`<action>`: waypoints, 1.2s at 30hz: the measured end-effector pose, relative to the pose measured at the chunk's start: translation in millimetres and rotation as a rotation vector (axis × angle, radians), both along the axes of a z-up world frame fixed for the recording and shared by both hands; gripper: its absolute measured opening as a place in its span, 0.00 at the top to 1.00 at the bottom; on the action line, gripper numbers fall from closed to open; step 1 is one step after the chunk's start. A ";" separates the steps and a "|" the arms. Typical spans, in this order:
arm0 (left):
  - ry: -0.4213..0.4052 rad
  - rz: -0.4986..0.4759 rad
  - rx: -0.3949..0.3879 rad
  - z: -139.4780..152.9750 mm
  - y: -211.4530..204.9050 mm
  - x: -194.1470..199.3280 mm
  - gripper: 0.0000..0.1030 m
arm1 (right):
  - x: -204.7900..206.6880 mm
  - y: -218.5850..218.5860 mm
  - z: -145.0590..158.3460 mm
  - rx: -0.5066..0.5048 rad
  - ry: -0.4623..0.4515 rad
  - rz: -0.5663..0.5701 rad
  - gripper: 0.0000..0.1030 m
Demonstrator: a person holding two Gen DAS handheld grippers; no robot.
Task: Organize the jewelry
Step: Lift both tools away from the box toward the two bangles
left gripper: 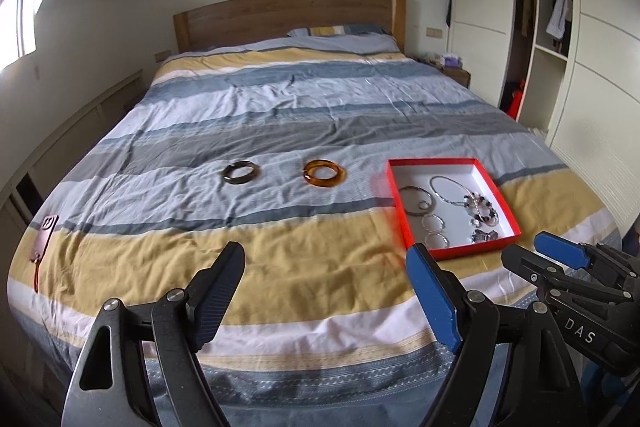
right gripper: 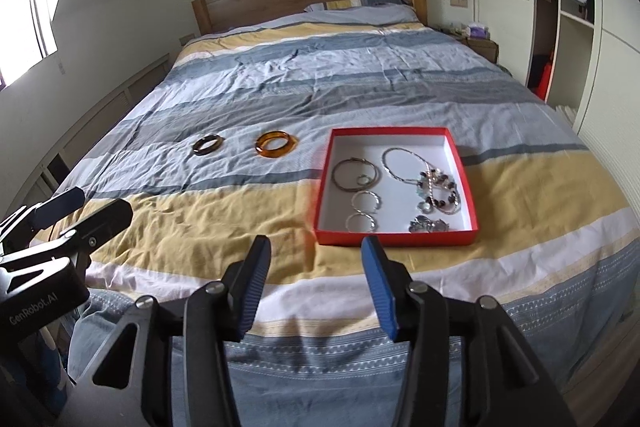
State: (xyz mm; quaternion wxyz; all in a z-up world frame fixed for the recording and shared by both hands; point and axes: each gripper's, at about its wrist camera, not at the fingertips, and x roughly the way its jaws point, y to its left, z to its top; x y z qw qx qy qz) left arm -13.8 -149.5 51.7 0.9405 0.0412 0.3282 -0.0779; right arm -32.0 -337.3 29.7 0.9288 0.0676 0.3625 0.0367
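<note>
A red box [left gripper: 394,195] [right gripper: 326,195] with a white inside lies on the striped bedspread. It holds silver hoops [right gripper: 355,174], a chain necklace [right gripper: 404,163] and beaded pieces [right gripper: 440,187]. Left of it lie an amber bangle [left gripper: 324,173] [right gripper: 276,144] and a dark brown bangle [left gripper: 241,171] [right gripper: 207,144], both on the cover. My left gripper [left gripper: 326,267] stands open and empty over the near yellow stripe. My right gripper [right gripper: 316,257] is also open and empty, just short of the box's near edge. Each gripper shows at the side of the other's view.
The bed [left gripper: 280,99] fills both views, with a wooden headboard [left gripper: 288,15] and a pillow at the far end. A pink phone [left gripper: 44,239] lies near the bed's left edge. A white wardrobe [left gripper: 560,47] with hanging clothes stands on the right, a window on the left.
</note>
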 end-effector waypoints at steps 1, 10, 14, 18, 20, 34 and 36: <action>-0.007 0.008 -0.004 1.4 4.2 -2.8 0.20 | -1.9 3.1 1.6 -0.006 -0.004 0.004 0.56; -0.075 0.063 -0.019 11.4 30.2 -23.7 0.18 | -16.8 26.7 15.5 -0.042 -0.035 0.041 0.55; -0.104 0.072 -0.033 15.5 40.2 -30.1 0.18 | -18.2 33.9 19.4 -0.053 -0.042 0.053 0.55; -0.110 0.078 -0.055 14.6 50.3 -31.2 0.18 | -18.1 42.4 22.6 -0.064 -0.049 0.073 0.55; -0.097 0.083 -0.062 11.3 56.4 -29.8 0.18 | -17.4 47.5 23.1 -0.068 -0.052 0.089 0.55; 0.047 0.187 -0.064 -39.8 120.0 11.2 0.16 | 31.4 82.0 -2.8 -0.052 -0.002 0.216 0.55; 0.071 0.196 -0.069 -48.0 125.5 22.7 0.16 | 46.8 85.5 -9.8 -0.051 0.015 0.233 0.55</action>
